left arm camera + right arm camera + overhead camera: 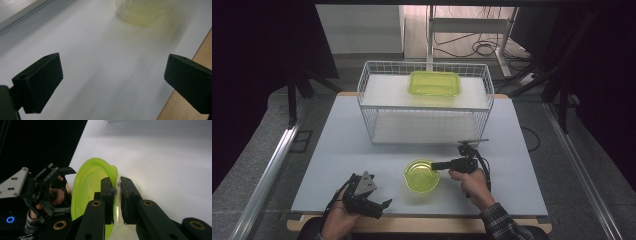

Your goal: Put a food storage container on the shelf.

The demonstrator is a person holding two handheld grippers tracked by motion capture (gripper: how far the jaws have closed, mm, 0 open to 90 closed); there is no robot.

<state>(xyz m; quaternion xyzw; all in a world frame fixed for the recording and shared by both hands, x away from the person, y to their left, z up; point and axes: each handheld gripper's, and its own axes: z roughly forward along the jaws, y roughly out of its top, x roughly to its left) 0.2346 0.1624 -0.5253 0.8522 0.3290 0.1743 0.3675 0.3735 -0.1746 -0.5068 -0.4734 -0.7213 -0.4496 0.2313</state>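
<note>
From my high view I look down on a pale grey tabletop (337,150) with a white wire basket (426,102) standing at its far side. A yellow-green rectangular tray (434,83) lies on the upper level of the basket. Nearer to me, toward the front middle of the tabletop, sits a round yellow-green bowl (421,176). My right gripper (435,165) reaches in from the right and is clamped on the bowl's right rim; in the right gripper view the two black jaws stand narrow, one inside the wall and one outside, pinching the translucent rim of the bowl (92,185) between them, and the bowl looks tipped on its side from that angle. My right hand (469,179) grips the handle just behind, with a plaid sleeve (504,222) below it. My left gripper (382,206) rests low at the front left of the tabletop, well apart from the bowl, held in my left hand (337,220). In the left gripper view its jaws stand wide with nothing between them, bare tabletop beneath, the bowl (140,11) blurred at the top and a wooden edge (185,100) at the right.
</note>
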